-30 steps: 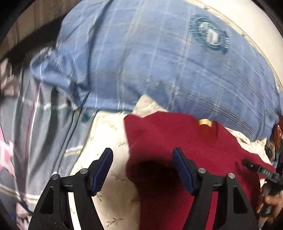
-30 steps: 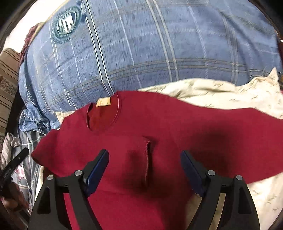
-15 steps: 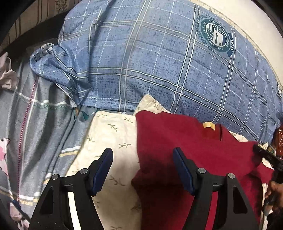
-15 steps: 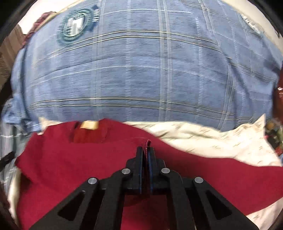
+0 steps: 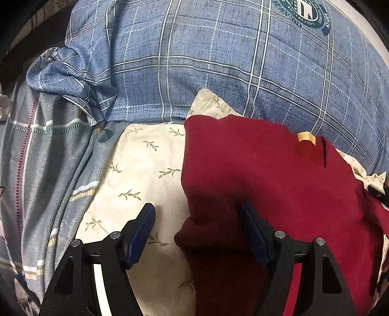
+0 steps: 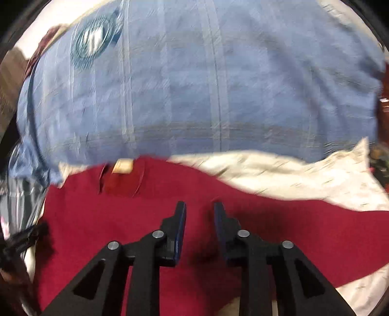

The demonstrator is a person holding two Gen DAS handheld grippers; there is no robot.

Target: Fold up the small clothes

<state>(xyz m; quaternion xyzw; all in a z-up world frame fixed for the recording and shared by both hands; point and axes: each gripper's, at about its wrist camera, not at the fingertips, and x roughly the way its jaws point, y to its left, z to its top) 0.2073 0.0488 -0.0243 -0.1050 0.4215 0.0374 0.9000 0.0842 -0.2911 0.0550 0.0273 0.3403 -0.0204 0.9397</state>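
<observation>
A dark red shirt point(image 5: 267, 175) with a tan neck label point(image 5: 305, 138) lies on a cream leaf-print cloth point(image 5: 145, 170). My left gripper point(image 5: 198, 214) is open, straddling the shirt's left edge, its right finger over the fabric. In the right wrist view the red shirt point(image 6: 121, 218) spreads across the frame, its label point(image 6: 122, 165) at the upper left. My right gripper point(image 6: 199, 209) is partly open above the shirt's middle and holds nothing. This view is blurred.
A big blue plaid pillow point(image 5: 218, 60) with a round emblem point(image 5: 306, 12) lies behind the shirt; it also shows in the right wrist view point(image 6: 194, 85). A grey striped blanket point(image 5: 43, 158) lies at the left. The cream cloth point(image 6: 304, 175) extends right.
My right gripper, shut on a pinch of the red shirt half a second ago, has opened and let it go. The left gripper has drifted left, staying open.
</observation>
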